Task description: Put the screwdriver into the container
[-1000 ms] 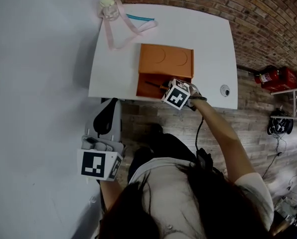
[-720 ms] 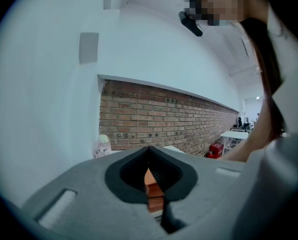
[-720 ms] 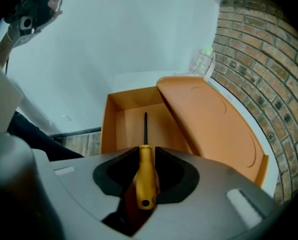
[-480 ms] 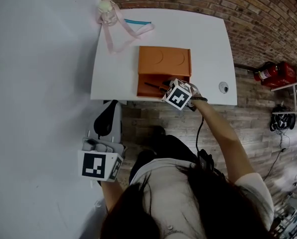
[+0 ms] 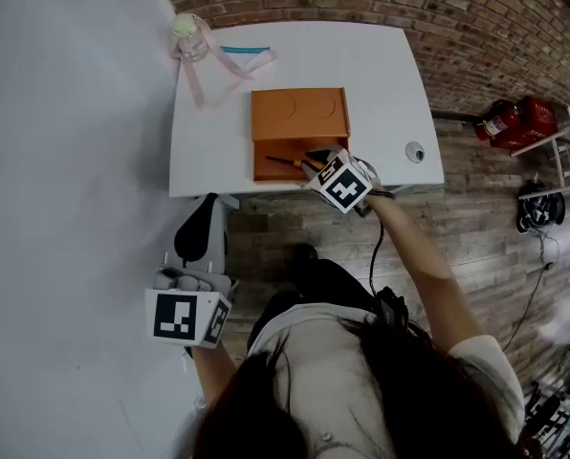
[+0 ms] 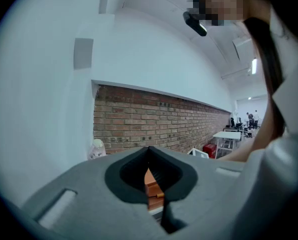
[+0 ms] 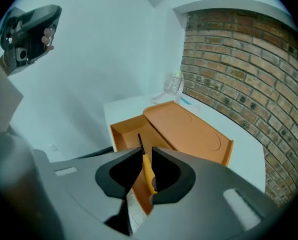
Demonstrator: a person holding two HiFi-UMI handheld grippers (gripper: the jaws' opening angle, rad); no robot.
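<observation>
The orange container (image 5: 299, 113) sits on the white table (image 5: 381, 75), with its lid laid back and its near compartment open. The screwdriver (image 5: 287, 163), yellow handle and black shaft, lies inside that compartment. My right gripper (image 5: 316, 166) hovers at the compartment's near edge. Its jaws are closing and do not touch the screwdriver (image 7: 148, 171), which shows through their gap in the right gripper view. My left gripper (image 5: 204, 223) hangs low beside the table's left corner, shut on nothing. A sliver of the container (image 6: 151, 186) shows past its jaws.
A clear bottle (image 5: 189, 36) with a pink ribbon and a teal stick (image 5: 242, 51) lie at the table's far left corner. A small round object (image 5: 415, 151) sits near the right front edge. A white wall runs along the left. A red extinguisher (image 5: 510, 122) stands on the floor.
My right gripper has drawn back a little from the compartment toward the table's near edge, leaving the screwdriver lying inside. The left gripper has stayed where it was.
</observation>
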